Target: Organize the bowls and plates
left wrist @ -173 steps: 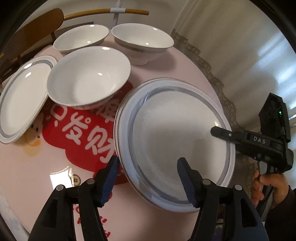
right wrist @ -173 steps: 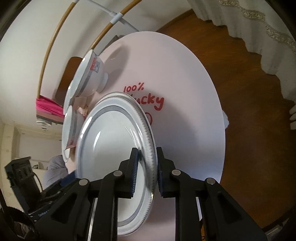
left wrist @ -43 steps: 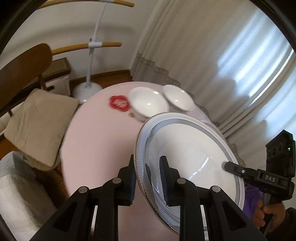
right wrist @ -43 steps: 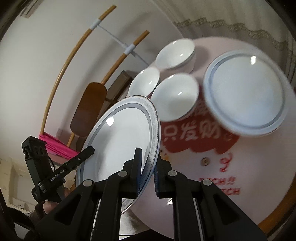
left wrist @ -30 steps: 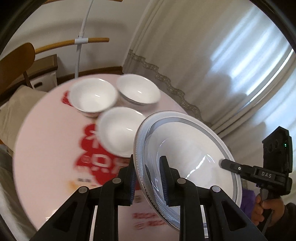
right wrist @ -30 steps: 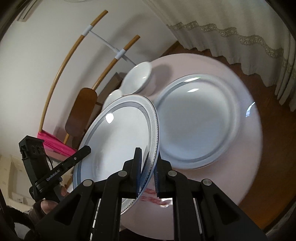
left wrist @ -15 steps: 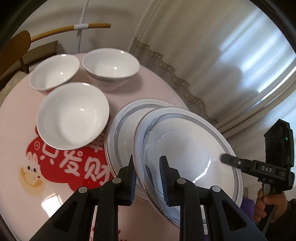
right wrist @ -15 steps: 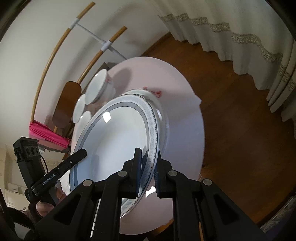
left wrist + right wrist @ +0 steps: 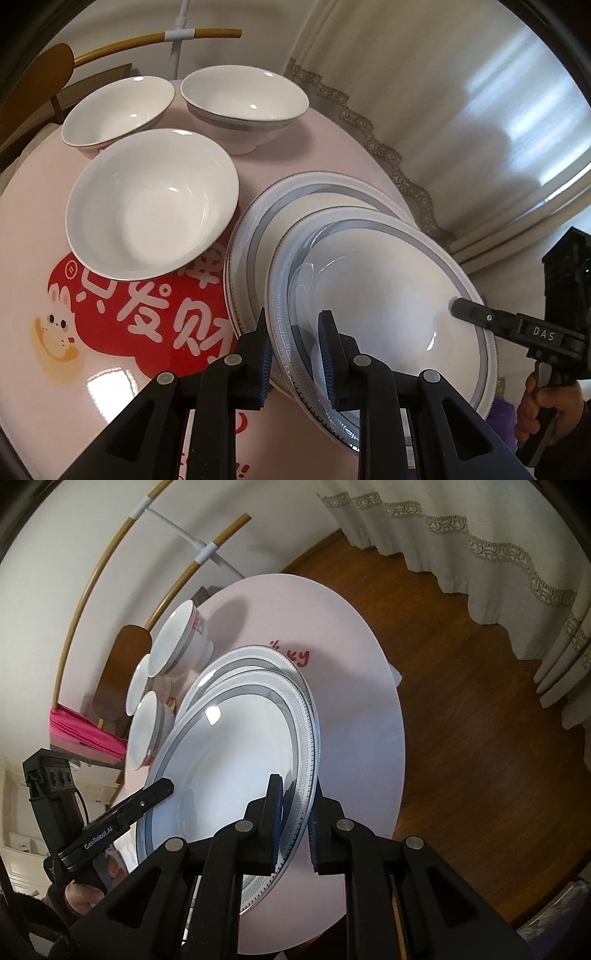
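Compared with the view half a second ago, the held plate (image 9: pixel 388 295) sits slightly lower over the second plate (image 9: pixel 258 229) and hides more of it; the bowls appear larger and nearer.

The round pink table (image 9: pixel 29 221) carries the second plate near its curtain-side edge. The held plate hangs tilted above it, overlapping most of it; contact between the two cannot be determined.

The left gripper (image 9: pixel 295 347) points steeply down and is clamped on the near rim of the held plate. The right gripper (image 9: pixel 295 812) is clamped on the opposite rim, also angled down. A hand (image 9: pixel 543 402) holds the right gripper's handle.

Three white bowls stand beside the plates: the nearest bowl (image 9: pixel 151 203) just beside the second plate, a gold-rimmed bowl (image 9: pixel 118 107) and a grey-banded bowl (image 9: pixel 243 99) behind it. A lace-trimmed curtain (image 9: pixel 443 92) hangs beyond the table.
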Demonstrator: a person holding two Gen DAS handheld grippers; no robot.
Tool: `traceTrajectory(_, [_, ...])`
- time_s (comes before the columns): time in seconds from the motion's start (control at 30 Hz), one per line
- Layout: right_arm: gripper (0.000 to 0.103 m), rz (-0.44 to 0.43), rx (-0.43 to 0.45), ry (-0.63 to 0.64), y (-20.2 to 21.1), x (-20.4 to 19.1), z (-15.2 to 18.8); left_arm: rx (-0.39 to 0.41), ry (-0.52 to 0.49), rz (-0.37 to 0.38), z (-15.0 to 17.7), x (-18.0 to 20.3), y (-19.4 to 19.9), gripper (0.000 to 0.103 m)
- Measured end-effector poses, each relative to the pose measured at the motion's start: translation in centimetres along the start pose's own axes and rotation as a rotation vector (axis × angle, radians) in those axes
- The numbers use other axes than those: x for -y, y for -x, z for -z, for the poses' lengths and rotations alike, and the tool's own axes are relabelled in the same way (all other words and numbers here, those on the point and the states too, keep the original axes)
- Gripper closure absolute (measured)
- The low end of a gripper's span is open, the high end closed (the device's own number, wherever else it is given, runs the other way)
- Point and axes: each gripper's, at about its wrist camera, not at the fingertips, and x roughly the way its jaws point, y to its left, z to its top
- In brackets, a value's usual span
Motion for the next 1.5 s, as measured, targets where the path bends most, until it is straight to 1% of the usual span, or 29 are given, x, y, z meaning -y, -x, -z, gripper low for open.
traceTrajectory(0.27, [0.088,0.051,-0.008,-0.012,-0.5,-0.1,0.0,-0.012,0.0,-0.002,-0.6,0.2,-1.3,0.084])
traceTrajectory(0.4, [0.087,0.076,-0.007,-0.026,-0.8,0.0,0.0,-0.008,-0.007,-0.004,-0.5,0.6,-1.1,0.084])
traceTrajectory(0.7, [0.08,0.184,0.0,-0.013,-1.4,-1.1,-0.6,0.007,-0.016,-0.008,-0.1,0.4,-0.8,0.084])
traceTrajectory(0.83, [0.078,0.204,0.011,-0.017,-1.9,-1.3,-0.7,0.016,-0.017,-0.015,0.1,0.3,-0.6,0.084])
traceTrajectory(0.93, [0.077,0.204,0.016,-0.025,-2.1,-1.1,-0.9,0.023,-0.022,-0.02,0.3,0.3,-0.3,0.084])
traceTrajectory(0.97, [0.074,0.201,0.016,-0.031,-2.1,-1.0,-1.0,0.023,-0.023,-0.02,0.3,0.3,-0.2,0.084])
traceTrajectory(1.0, [0.073,0.198,0.017,-0.036,-2.2,-0.9,-1.0,0.025,-0.023,-0.021,0.4,0.3,-0.1,0.084])
traceTrajectory(1.07, [0.066,0.184,0.021,-0.057,-2.2,-0.3,-1.0,0.027,-0.023,-0.025,0.4,0.3,0.0,0.084])
traceTrajectory(1.27, [0.066,0.071,0.014,-0.148,-2.6,1.4,-1.4,0.034,-0.032,-0.037,0.6,0.5,0.4,0.084])
traceTrajectory(1.5, [0.067,0.047,0.01,-0.129,-3.2,1.2,-1.4,0.046,-0.05,-0.06,0.8,0.9,0.7,0.084])
